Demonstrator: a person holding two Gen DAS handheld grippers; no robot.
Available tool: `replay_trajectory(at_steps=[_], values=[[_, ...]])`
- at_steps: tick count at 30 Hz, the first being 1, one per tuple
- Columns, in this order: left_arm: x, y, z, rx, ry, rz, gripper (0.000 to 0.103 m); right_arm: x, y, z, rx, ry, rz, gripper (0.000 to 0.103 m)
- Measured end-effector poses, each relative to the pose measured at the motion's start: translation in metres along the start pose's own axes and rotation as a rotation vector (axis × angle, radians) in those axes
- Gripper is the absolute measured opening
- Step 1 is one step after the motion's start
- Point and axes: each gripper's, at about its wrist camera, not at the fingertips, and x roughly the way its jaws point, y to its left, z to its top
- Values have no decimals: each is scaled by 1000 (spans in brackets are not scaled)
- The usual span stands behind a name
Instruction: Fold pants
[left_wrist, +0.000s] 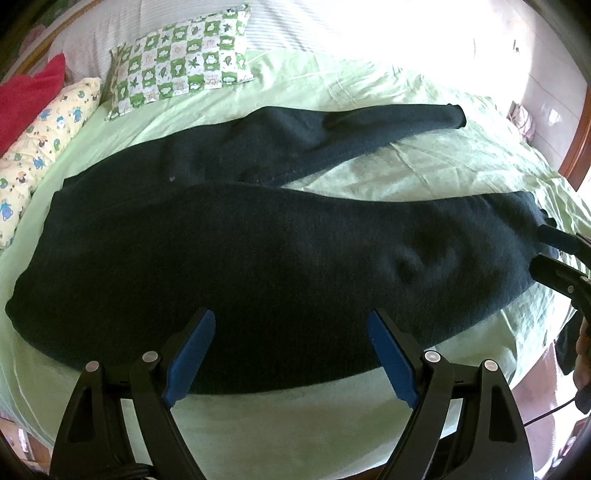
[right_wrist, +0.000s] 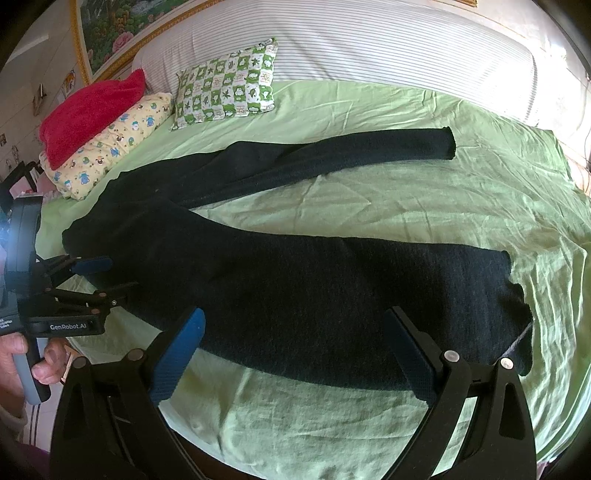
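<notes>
A pair of dark pants lay spread flat on a bed's light green sheet, the waist toward the pillows at the left and the two legs splayed apart to the right in a narrow V. The near leg ran broad along the front edge of the bed, its cuff ending unevenly near the right side; the far leg stretched away toward the headboard side, its hem lying flat on the sheet, green fabric showing between the two.

The left gripper hung over the near edge of the pants close to the waist end, its blue-padded fingers spread wide with nothing between them. The right gripper hung over the near leg farther toward the cuff, its fingers likewise set wide apart and gripping nothing. Whether either one touched the cloth could not be told. In the right wrist view the left gripper appeared at the left edge, a hand wrapped round its grey handle.

Beyond the pants, a green-and-white checked pillow rested at the head of the sheet against a striped white bolster. Beside it sat a yellow cartoon-print pillow with a red blanket piled on top. A framed floral picture hung on the wall behind.
</notes>
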Motion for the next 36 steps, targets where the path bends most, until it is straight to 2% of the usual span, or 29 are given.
replay_trajectory(at_steps=[16,20,27,28,36], values=[[5,6,26,38,-10,11,86,2,-25,24,74,-5,53,97],[9,9,39,36,-5,-29,85,7,-38,36,93,-4,76,97],[15,11,78,87,-39,-39,85,15,-76,71,137,-25,69,97],[18,12,82,99,-21,-34,85,17,-83,77,142,-29,71,97],[34,12,133,166,-31,-55,85,37,-120,124,131,-23,46,94]])
